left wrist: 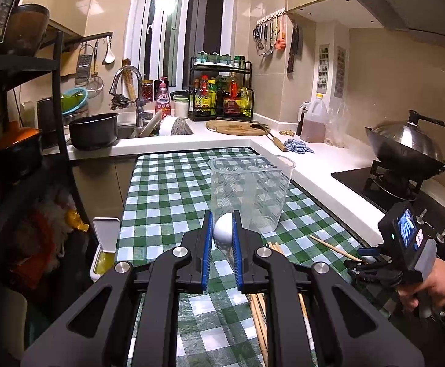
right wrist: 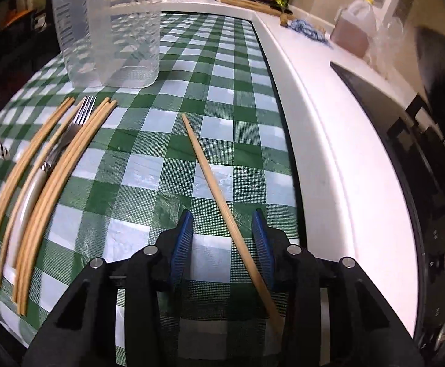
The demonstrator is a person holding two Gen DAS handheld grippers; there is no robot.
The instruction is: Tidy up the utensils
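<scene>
Left tool clamped white spoon just before clear holder on checked tabletop. Right tool gaped, astride lone chopstick. Fork, chopstick bundle alongside.

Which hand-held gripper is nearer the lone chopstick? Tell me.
Right. The right hand-held gripper is open and straddles the lone chopstick on the checked cloth. The left hand-held gripper is raised before the clear holder, gripping a white spoon.
</scene>
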